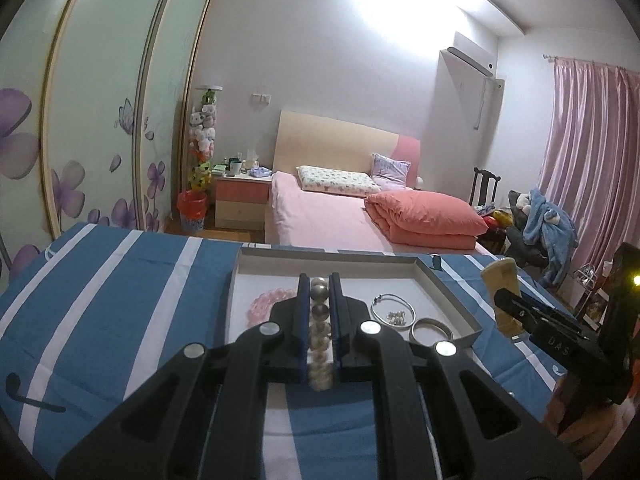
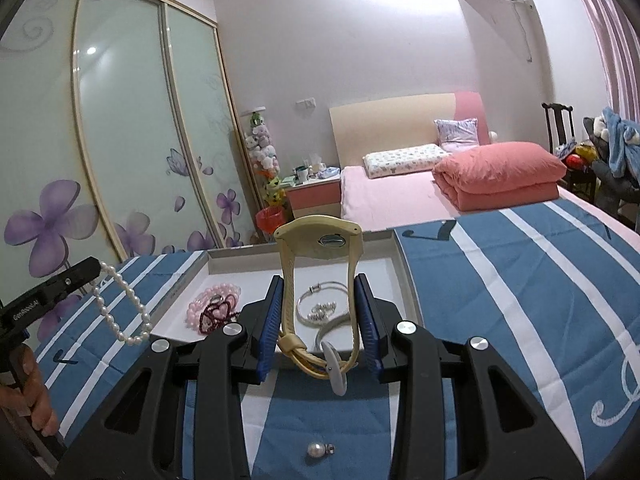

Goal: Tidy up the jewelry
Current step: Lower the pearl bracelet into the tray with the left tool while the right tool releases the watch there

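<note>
My left gripper (image 1: 319, 280) is shut on a pearl bracelet (image 1: 320, 324), held above the near edge of a shallow white tray (image 1: 444, 280); the bracelet also shows in the right wrist view (image 2: 120, 304). My right gripper (image 2: 320, 280) is shut on a cream wristwatch (image 2: 320, 240), its strap looped between the jaws; it also shows in the left wrist view (image 1: 502, 292). The tray (image 2: 384, 276) holds a pink bead bracelet (image 2: 212, 300), a dark red heart bracelet (image 2: 218, 314), a silver charm bangle (image 2: 320, 304) and a silver ring bangle (image 1: 430, 330).
A loose pearl pendant (image 2: 318, 450) lies on the blue-and-white striped cloth (image 2: 500, 300) near me. Behind are a pink bed (image 1: 320, 220), a nightstand (image 1: 240, 196), wardrobe doors (image 2: 120, 140) and a cluttered chair (image 1: 540, 224).
</note>
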